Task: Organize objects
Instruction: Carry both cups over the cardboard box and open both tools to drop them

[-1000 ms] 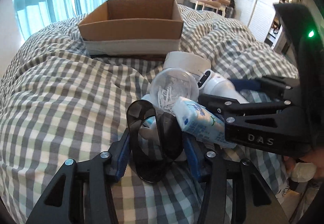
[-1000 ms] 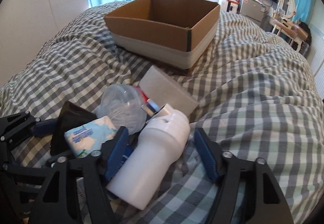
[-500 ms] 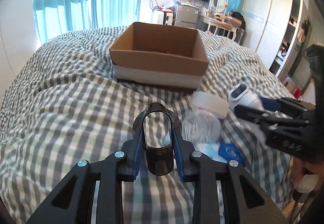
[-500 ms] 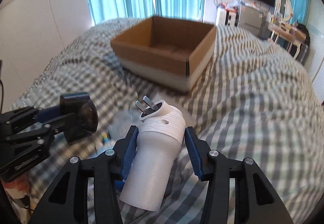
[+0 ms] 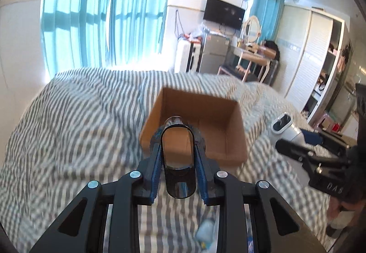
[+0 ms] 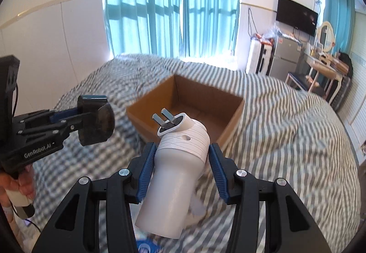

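My left gripper (image 5: 178,157) is shut on a dark translucent plastic case (image 5: 179,182) and holds it in the air in front of the open cardboard box (image 5: 238,136) on the bed. The left gripper (image 6: 91,120) and its dark case (image 6: 98,126) show at the left of the right wrist view. My right gripper (image 6: 181,157) is shut on a white cylindrical plug-in device (image 6: 176,175) with two metal prongs, held above the bed near the box (image 6: 148,120). It also shows in the left wrist view (image 5: 286,128), right of the box.
The bed has a grey and white checked duvet (image 5: 68,129). A blue and white packet (image 5: 205,233) lies on the bed below the left gripper. Blue curtains (image 6: 169,1), a fridge (image 6: 286,56), a dressing table (image 6: 324,70) and wardrobes (image 5: 315,58) stand beyond the bed.
Both grippers have risen from the pile of objects and moved toward the box, the left carrying the dark case, the right carrying the white device. The pile has dropped out of view.
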Action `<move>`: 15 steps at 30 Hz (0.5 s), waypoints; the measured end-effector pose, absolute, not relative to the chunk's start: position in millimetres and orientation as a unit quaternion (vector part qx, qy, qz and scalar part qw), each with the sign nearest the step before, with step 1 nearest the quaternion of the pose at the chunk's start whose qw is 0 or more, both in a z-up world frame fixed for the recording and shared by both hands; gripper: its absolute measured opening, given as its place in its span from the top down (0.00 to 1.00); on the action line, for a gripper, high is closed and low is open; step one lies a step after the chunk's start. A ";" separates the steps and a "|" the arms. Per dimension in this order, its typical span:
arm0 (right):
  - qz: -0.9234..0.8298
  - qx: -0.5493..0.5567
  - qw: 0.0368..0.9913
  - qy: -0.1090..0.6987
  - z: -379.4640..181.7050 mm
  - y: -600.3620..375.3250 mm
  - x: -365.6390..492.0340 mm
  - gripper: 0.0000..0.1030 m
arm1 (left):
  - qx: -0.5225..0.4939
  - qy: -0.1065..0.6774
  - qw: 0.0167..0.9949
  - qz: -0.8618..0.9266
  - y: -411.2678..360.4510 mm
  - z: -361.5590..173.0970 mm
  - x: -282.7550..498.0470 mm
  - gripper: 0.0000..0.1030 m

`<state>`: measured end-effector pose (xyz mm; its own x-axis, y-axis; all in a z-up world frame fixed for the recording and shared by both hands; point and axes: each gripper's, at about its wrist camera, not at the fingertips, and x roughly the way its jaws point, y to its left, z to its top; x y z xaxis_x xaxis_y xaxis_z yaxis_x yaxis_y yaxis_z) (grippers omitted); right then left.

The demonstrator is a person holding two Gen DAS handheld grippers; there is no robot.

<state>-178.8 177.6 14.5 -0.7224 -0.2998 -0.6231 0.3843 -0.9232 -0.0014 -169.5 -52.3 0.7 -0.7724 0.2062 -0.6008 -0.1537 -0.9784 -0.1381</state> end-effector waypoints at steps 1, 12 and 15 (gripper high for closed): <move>-0.927 0.319 0.186 0.066 19.1 175.8 -185.2 0.54 | -0.319 -0.038 0.095 0.942 -52.3 6.3 -179.0 0.73; -0.925 0.320 0.192 0.068 25.2 158.0 -297.7 0.54 | -0.329 -0.009 0.092 0.940 -38.3 3.2 -294.7 0.73; -0.919 0.337 0.195 0.062 2.7 155.9 -327.2 0.54 | -0.349 -0.008 0.091 0.933 -33.8 -17.4 -322.4 0.73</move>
<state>-327.2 155.9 2.7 -0.6976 -0.3165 -0.6428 0.3996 -0.9165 0.0176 -322.4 -33.8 -17.4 -0.7395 0.1757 -0.6498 -0.1650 -0.9832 -0.0780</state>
